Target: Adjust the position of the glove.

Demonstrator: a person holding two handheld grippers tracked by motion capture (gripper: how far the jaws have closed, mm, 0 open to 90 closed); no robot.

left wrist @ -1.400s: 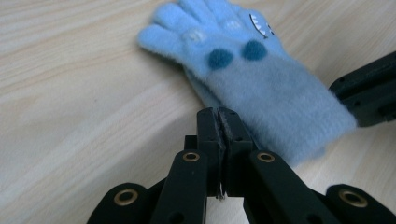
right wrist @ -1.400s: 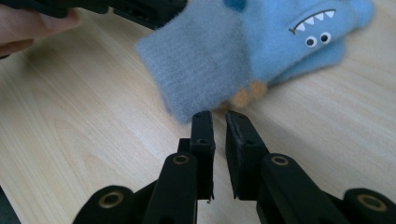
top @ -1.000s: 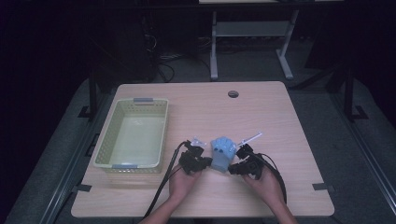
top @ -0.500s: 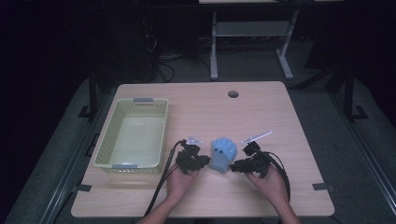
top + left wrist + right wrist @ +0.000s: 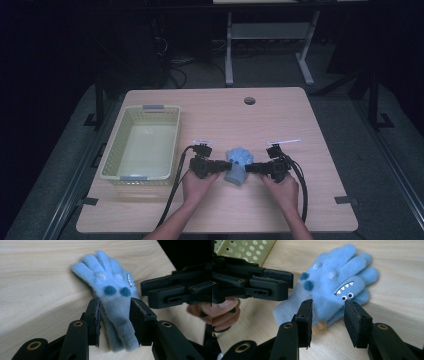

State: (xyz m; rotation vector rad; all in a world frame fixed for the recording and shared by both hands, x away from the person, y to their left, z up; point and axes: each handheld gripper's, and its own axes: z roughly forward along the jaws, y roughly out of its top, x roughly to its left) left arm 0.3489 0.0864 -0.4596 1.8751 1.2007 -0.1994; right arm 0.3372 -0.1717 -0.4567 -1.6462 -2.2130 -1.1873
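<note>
Releasing blue gloves (image 5: 237, 164) at table (image 5: 320, 125) near edge, about 6 o'clock of centre.
Left gripper (image 5: 114, 315) and right gripper (image 5: 327, 320) jaws have just been opening, half open, straddling fabric without pressing. Gloves stacked, seemingly two; one basket (image 5: 111, 161) at 9 o'clock, unfilled; transfer judged pending.

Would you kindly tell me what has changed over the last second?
Both grippers, left and right, have just been opening, letting go of the blue glove, which lies flat between their jaws. The right hand drew slightly outward. The basket stayed put.
</note>
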